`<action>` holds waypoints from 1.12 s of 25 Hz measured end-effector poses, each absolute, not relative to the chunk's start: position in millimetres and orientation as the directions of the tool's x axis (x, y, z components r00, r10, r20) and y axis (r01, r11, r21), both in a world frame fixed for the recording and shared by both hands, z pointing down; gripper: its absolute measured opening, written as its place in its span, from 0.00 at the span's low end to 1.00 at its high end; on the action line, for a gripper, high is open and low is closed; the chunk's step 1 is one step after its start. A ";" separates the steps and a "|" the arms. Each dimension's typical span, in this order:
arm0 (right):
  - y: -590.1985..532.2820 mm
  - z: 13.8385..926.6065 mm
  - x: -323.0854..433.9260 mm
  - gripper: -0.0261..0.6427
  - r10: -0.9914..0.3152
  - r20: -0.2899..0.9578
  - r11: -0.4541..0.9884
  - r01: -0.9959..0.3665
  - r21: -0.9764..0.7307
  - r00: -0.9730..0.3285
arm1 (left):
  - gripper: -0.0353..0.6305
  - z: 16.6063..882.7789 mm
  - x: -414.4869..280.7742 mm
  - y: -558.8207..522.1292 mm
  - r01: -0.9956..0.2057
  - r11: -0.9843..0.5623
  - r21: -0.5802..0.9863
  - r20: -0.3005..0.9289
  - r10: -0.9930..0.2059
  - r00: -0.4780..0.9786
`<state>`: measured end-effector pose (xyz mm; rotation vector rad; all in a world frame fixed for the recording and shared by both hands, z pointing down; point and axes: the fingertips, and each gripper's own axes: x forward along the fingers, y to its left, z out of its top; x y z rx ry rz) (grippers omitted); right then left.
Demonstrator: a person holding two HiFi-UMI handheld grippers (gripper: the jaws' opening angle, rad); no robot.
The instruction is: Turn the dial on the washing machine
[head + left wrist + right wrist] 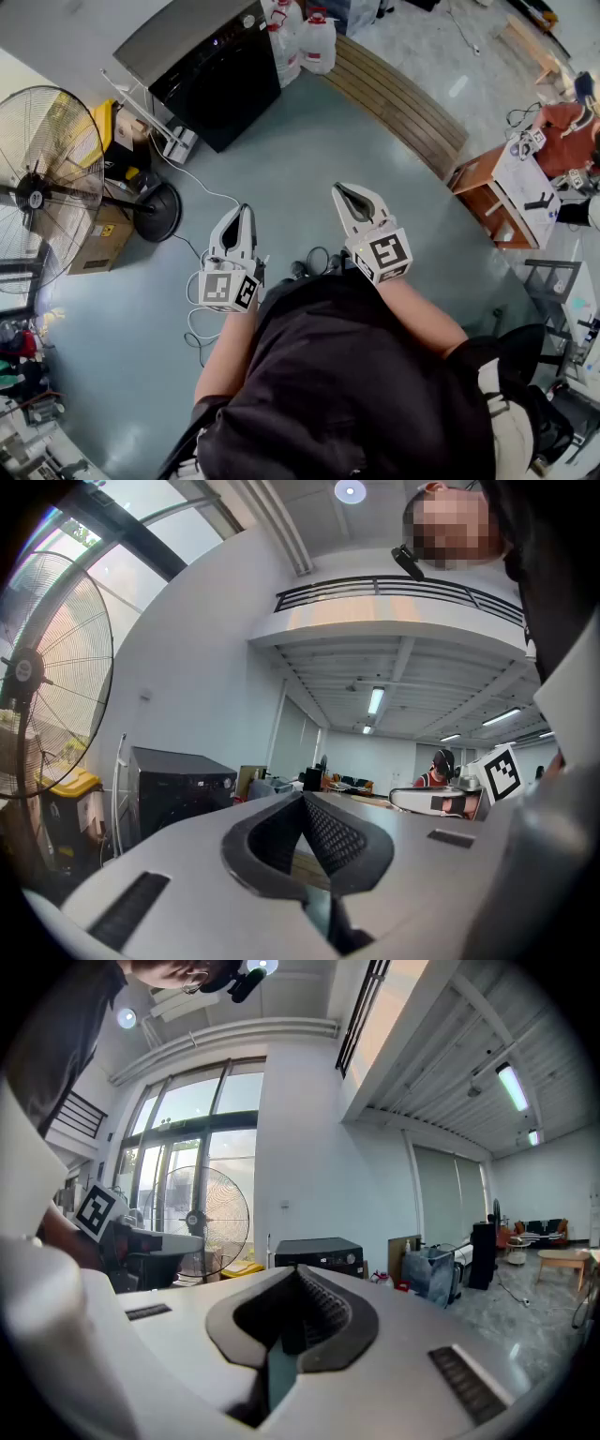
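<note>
Both arms reach forward side by side, left claw [239, 217] and right claw [351, 199] closed, nothing held.

Washing machine [223, 82] ahead of left gripper [245, 210] showing glossy black front, matt grey top; floor [309, 159] beneath gleaming smooth.

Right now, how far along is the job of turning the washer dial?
Done: nothing that shows; the washer stands away across the floor. In hand: nothing; the left gripper and right gripper are both shut and empty. Left: walk up, grip the dial and turn it.
</note>
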<state>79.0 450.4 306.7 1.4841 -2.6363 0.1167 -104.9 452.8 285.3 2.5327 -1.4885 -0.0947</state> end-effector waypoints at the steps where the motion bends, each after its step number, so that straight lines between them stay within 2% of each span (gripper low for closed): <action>1: 451.9 306.0 83.5 0.07 -0.845 0.133 0.522 -0.853 -0.011 -0.518 | 0.07 284.7 -101.8 452.9 -0.858 -0.474 0.199 0.039 -0.871 0.490; 7: 447.6 292.3 117.8 0.07 -0.863 0.036 0.502 -0.862 -0.066 -0.505 | 0.07 281.4 -89.8 441.7 -0.862 -0.466 0.200 0.017 -0.878 0.479; 17: 431.2 290.4 170.1 0.07 -0.861 0.058 0.506 -0.862 0.016 -0.505 | 0.08 276.2 -41.2 435.8 -0.820 -0.531 0.213 0.014 -0.838 0.546; 21: 425.9 293.8 182.0 0.07 -0.840 0.030 0.542 -0.840 0.016 -0.541 | 0.08 283.6 -26.2 431.7 -0.838 -0.509 0.197 0.044 -0.849 0.526; 28: 424.0 317.6 181.6 0.07 -0.801 0.061 0.593 -0.803 -0.049 -0.595 | 0.08 294.5 -7.8 428.9 -0.840 -0.502 0.207 0.048 -0.852 0.521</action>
